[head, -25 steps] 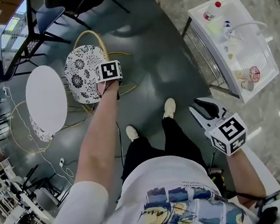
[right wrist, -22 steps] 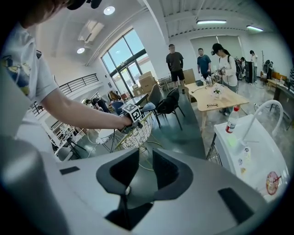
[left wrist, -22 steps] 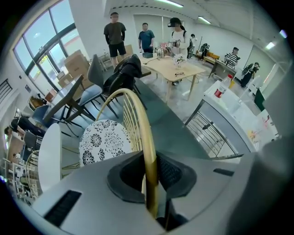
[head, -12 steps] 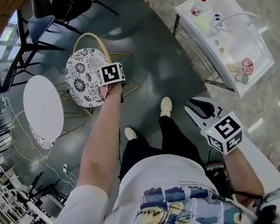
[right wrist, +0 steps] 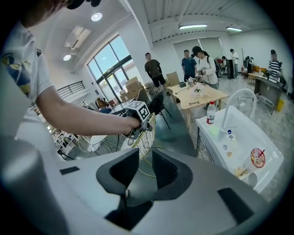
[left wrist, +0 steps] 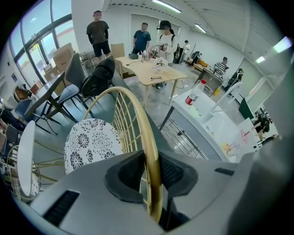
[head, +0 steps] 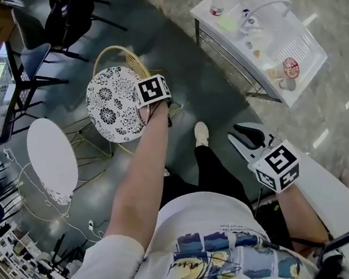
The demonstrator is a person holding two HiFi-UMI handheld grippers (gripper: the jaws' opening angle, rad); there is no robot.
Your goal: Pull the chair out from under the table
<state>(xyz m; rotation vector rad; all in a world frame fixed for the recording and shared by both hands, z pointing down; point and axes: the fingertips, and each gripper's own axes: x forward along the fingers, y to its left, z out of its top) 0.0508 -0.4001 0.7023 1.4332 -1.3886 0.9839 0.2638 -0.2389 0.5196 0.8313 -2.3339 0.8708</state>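
Here, in the head view, the left gripper (head: 156, 105) points steeply down at the chair (head: 114, 104). It is at the gold wire back (head: 128, 62), on the right of the patterned round seat (head: 110, 115). The chair stands right of the white round table (head: 52, 158), clear of it, with dark floor between them. The right gripper (head: 249, 138) hangs on the person's right side over the floor, well apart from the chair. A white sink unit (head: 277, 47) stands beyond it, far right.

In the left gripper view, the back's gold top rim (left wrist: 142, 119) runs between the jaws, which are opening. The pads sit just beside the rim rather than clamped on it. The seat lies left of the rim beyond the jaws, and the table's edge shows at the far left. A wooden table (left wrist: 151, 73) with people round it stands far off.

In the right gripper view, the jaws stand apart with nothing between them but floor. Beyond them the left gripper sits at the chair's back, and the sink unit is on the right.
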